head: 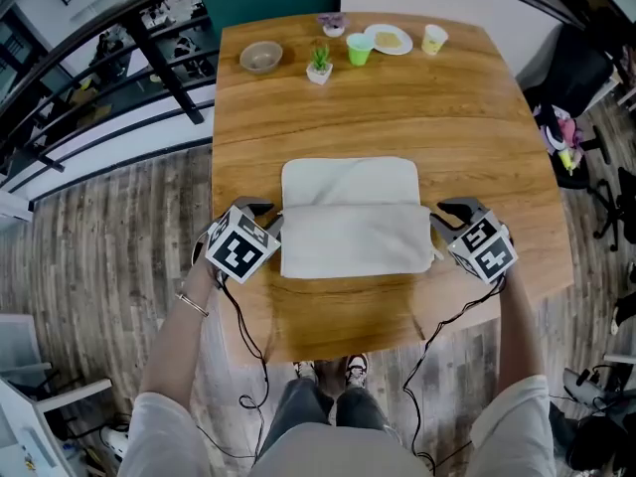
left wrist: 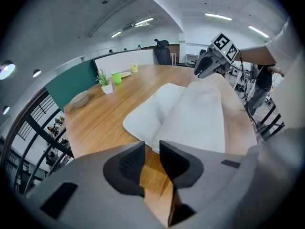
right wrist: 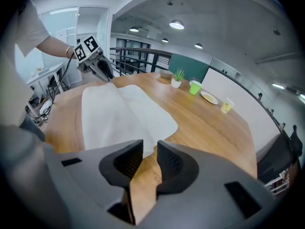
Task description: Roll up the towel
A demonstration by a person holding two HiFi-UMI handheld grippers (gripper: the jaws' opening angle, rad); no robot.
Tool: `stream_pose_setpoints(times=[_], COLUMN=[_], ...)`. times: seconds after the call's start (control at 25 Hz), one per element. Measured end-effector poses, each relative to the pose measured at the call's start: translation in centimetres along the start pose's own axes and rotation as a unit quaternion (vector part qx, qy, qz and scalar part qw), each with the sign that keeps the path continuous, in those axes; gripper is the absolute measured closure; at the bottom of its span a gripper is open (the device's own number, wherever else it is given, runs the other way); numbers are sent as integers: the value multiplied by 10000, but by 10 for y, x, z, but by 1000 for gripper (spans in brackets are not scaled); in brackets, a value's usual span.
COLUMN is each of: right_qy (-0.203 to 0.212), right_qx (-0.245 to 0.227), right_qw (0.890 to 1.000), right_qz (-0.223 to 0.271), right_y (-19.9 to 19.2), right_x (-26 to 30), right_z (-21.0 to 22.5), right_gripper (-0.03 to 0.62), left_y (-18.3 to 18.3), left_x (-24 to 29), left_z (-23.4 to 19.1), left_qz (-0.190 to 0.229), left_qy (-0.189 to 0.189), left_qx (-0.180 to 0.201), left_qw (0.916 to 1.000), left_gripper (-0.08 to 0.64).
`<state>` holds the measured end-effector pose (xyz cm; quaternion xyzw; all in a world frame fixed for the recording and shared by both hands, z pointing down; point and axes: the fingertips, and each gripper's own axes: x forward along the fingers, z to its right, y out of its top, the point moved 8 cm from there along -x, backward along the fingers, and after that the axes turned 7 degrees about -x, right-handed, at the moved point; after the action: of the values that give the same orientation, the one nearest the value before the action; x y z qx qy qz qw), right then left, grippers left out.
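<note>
A white towel [head: 350, 217] lies flat on the wooden table [head: 397, 107], folded so that a wider near layer overlaps the far part. My left gripper [head: 273, 219] sits at the towel's left edge, and my right gripper [head: 437, 219] sits at its right edge. In the left gripper view, the left gripper [left wrist: 151, 149] shows a narrow gap between its jaws. Only wood and the towel [left wrist: 190, 113] corner are seen beyond it. In the right gripper view, the right gripper [right wrist: 149, 149] is likewise slightly open just short of the towel [right wrist: 119, 113]. Neither gripper holds anything.
Along the table's far edge stand a bowl [head: 261, 57], a small potted plant [head: 319, 65], a green cup [head: 359, 49], a plate [head: 388, 39] and a yellow cup [head: 433, 39]. A railing runs at the left. An office chair [head: 571, 78] stands at the right.
</note>
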<state>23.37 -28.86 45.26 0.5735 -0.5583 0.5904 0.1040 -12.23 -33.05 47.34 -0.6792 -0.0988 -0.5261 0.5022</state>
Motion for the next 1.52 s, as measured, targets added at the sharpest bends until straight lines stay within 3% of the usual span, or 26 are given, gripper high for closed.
stream_pose_setpoints(times=[0.12, 0.2, 0.32, 0.4, 0.68, 0.88, 1.04, 1.36, 1.52], right_qy=[280, 592, 924, 1058, 1081, 1058, 817, 768, 964], right_qx=[-190, -445, -965, -1232, -1726, -1479, -1499, -1158, -1066], right_qw=[9994, 9972, 9910, 9865, 9779, 9822, 9841, 9894, 9888], right_qz=[106, 103, -61, -190, -479, -481, -484, -415, -405], right_y=[-2, -4, -10, -15, -36, -42, -42, -44, -49], right_x=[-20, -27, -30, -25, -2, 9, 13, 10, -3], right_z=[-24, -49, -84, -100, -113, -112, -109, -109, -128], right_gripper=[475, 462, 462, 462, 460, 456, 521, 569, 572], left_y=[-1, -6, -21, -34, -50, -57, -59, -60, -72], left_x=[-28, -42, -48, -40, -12, -1, 4, 2, -13], left_z=[11, 36, 85, 105, 119, 115, 115, 112, 130], left_qz=[260, 301, 37, -204, -415, -618, -652, -472, -484], left_qy=[-51, -286, -653, -688, -494, -460, -383, -257, -316], left_qx=[241, 647, 1454, 1768, 1872, 1932, 2058, 1682, 1631], left_qw=[9994, 9970, 9872, 9816, 9802, 9781, 9757, 9843, 9849], left_gripper=[447, 442, 428, 406, 408, 417, 437, 512, 525])
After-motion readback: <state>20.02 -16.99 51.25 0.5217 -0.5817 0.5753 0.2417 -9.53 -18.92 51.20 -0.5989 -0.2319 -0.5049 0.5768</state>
